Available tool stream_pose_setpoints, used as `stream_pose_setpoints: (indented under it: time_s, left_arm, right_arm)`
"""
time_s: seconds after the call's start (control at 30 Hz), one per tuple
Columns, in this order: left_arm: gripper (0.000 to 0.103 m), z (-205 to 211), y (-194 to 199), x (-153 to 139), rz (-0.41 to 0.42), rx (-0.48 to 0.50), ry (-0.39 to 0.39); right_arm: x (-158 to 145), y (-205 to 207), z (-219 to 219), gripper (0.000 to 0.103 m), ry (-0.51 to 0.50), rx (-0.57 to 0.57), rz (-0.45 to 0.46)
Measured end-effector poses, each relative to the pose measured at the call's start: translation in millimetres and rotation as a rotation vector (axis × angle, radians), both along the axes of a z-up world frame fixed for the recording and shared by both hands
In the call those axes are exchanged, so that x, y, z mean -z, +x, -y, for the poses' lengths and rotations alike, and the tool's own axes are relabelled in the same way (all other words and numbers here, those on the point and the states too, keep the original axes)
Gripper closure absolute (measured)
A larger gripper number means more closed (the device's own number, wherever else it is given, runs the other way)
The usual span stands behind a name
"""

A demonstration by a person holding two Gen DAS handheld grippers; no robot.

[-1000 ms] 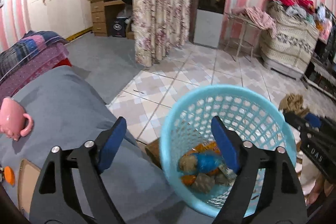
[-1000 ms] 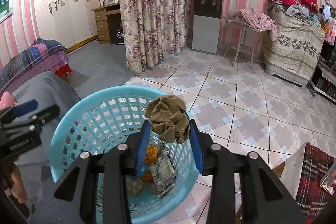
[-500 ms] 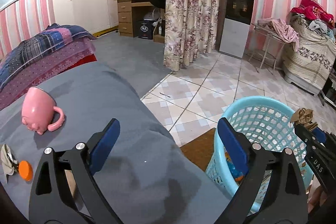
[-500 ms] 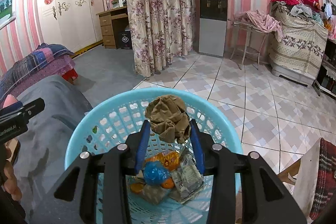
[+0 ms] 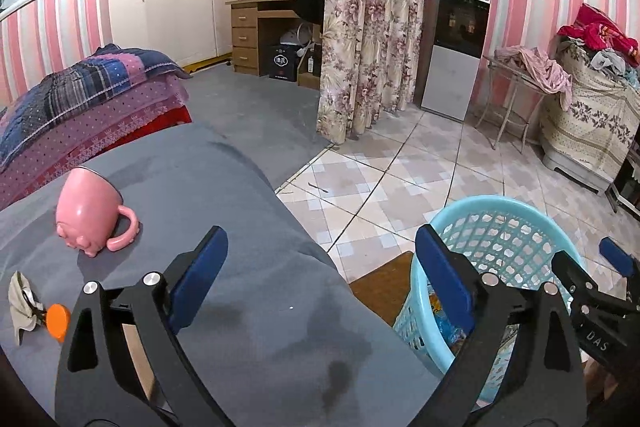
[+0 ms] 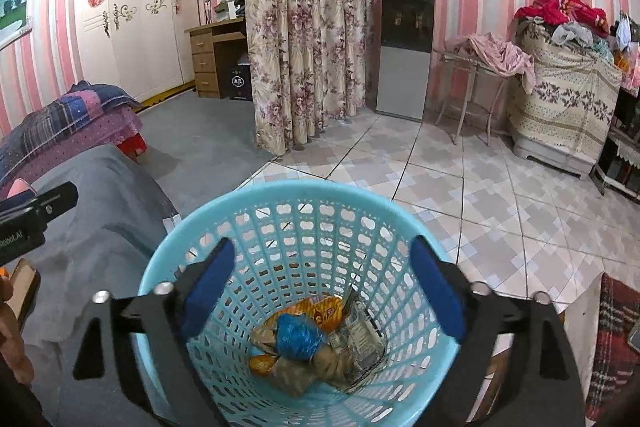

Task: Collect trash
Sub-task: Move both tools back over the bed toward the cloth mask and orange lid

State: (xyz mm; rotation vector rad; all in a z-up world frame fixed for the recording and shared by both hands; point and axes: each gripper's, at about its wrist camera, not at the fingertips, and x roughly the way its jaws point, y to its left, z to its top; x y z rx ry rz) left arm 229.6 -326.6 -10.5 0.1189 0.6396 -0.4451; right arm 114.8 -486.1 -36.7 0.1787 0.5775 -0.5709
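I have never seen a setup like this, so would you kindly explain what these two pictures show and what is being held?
There is no robot arm: a person holds a two-finger tool in each hand, with a camera looking along its fingers. The left gripper, open and empty, looks over a grey cloth-covered surface bearing a tipped pink ceramic mug, a round orange cap and a crumpled beige scrap. The right gripper, also open and empty, hangs over the light blue perforated plastic basket, which holds a blue plastic wad among wrappers.
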Motion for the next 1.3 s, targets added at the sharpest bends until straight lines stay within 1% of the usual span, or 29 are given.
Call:
stream_pose_setpoints:
  time_s: [0.13, 0.3, 0.5, 0.63, 0.77, 0.9, 0.97, 1.13, 1.3]
  left_arm:
    - [0.007, -15.3, -6.7, -12.2, 0.023, -0.015, -0.003]
    - [0.006, -46.7, -20.3, -27.1, 0.050, -0.047, -0.020]
    - [0.006, -98.3, -35.8, -39.0, 0.079, -0.126, -0.021]
    - [0.006, -135.1, -44.3, -34.9, 0.084, -0.181, 0.012]
    - [0.006, -174.9, -52.3, -29.5, 0.099, -0.262, 0.055]
    - [0.006, -216.2, -54.1, -24.7, 0.070, -0.315, 0.041]
    - [0.006, -231.7, -54.2, -22.7, 0.064, -0.337, 0.046]
    - [0.006, -258.2, -59.1, -13.3, 0.056, -0.372, 0.082]
    - [0.006, -280.5, -60.9, -4.4, 0.039, -0.389, 0.091]
  right_arm:
    - [-11.9, 2.3, -12.6, 0.009, -0.049, -0.028, 0.002]
    - [-20.6, 2.0, -24.3, 0.009, -0.044, -0.062, 0.024]
    - [-25.8, 7.2, -45.7, 0.009, -0.048, -0.120, 0.033]
    - [-28.3, 11.0, -64.9, 0.009, -0.053, -0.164, 0.042]
    - [-30.6, 14.6, -83.7, 0.009, -0.005, -0.228, 0.072]
    - [-28.0, 21.4, -106.8, 0.009, -0.010, -0.271, 0.061]
    - [-26.5, 24.6, -117.1, 0.009, -0.017, -0.287, 0.054]
    - [-23.5, 31.9, -145.1, 0.009, -0.054, -0.328, 0.031]
    - [-21.8, 36.4, -160.7, 0.009, -0.048, -0.352, 0.021]
